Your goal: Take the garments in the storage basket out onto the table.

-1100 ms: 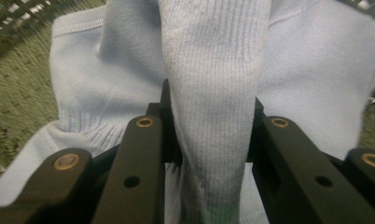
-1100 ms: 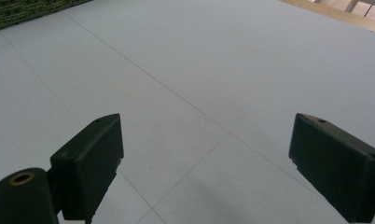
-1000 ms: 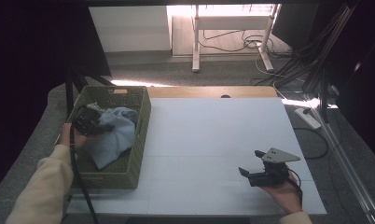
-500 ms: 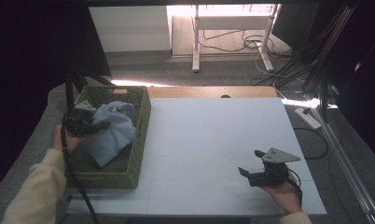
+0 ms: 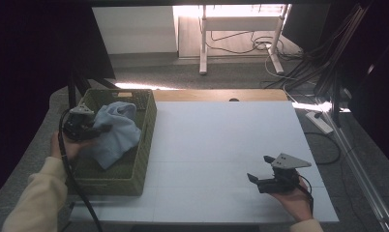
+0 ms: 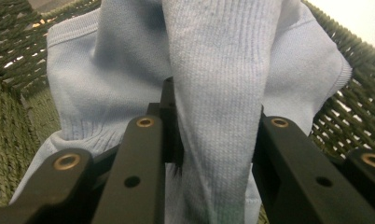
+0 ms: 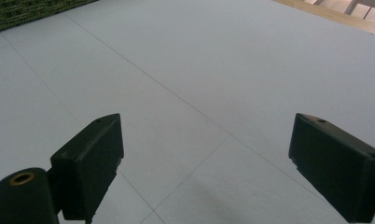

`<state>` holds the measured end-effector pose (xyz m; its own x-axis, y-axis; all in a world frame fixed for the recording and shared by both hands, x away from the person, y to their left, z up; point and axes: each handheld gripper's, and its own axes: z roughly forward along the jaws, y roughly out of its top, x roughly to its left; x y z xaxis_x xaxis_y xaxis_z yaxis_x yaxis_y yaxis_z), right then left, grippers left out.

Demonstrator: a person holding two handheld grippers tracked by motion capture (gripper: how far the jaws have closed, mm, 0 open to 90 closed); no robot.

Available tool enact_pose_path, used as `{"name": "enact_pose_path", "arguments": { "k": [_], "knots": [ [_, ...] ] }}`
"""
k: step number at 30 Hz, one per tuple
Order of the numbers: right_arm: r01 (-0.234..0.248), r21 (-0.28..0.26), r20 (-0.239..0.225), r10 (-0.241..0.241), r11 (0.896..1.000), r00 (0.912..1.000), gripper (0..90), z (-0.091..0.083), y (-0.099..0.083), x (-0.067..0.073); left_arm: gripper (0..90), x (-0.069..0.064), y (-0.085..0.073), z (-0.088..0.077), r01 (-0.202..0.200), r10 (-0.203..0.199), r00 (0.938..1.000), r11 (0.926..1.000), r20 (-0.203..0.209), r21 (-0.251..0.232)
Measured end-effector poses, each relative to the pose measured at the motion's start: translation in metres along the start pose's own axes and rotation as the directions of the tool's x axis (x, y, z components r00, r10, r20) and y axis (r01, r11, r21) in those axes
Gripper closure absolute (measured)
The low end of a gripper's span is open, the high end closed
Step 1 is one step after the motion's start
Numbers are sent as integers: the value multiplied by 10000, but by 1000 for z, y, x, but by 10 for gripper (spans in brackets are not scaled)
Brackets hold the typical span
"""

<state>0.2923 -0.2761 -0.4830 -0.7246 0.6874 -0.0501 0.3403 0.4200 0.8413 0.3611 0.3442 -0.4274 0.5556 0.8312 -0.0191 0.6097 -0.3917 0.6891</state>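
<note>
One pale blue knitted sweater (image 5: 116, 133) lies in one dark green woven basket (image 5: 145, 145) at nine o'clock on the white worktop (image 5: 221, 145). The left gripper (image 5: 88, 126) has its fingers clenched on a fold of it; the left gripper view shows the ribbed knit pinched between them. The right gripper (image 5: 260, 169), at five o'clock, holds its fingers released and apart over bare worktop. No writing is legible.

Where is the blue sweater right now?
The blue sweater is in the green woven basket at the table's left in the high view, with a fold pinched in the left gripper.
</note>
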Motion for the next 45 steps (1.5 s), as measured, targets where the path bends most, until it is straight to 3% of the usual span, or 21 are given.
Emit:
{"name": "enact_pose_path", "arguments": {
  "k": [5,12,21,34,38,45],
  "knots": [
    [-1,29,-23,1,10000,10000,106,0,0,0,711,2,-1,-7,332,-325,9994,9982,138,-504],
    [0,20,-7,0,10000,10000,106,0,0,0,711,-4,5,-16,350,-325,9992,9927,239,-1151],
    [-6,51,19,6,10000,10000,106,0,0,-1,710,-9,10,-22,456,-420,9988,9864,257,-1581],
    [3,44,13,-3,10000,10000,106,0,0,-1,710,-17,16,-30,821,-756,9965,9695,366,-2310],
    [8,33,23,-8,10000,10000,106,0,0,0,710,-21,20,-31,738,-664,9970,9681,387,-2395],
    [18,42,30,-18,10000,10000,106,0,0,-1,709,-25,24,-38,802,-726,9966,9592,377,-2712]
  ]
}}
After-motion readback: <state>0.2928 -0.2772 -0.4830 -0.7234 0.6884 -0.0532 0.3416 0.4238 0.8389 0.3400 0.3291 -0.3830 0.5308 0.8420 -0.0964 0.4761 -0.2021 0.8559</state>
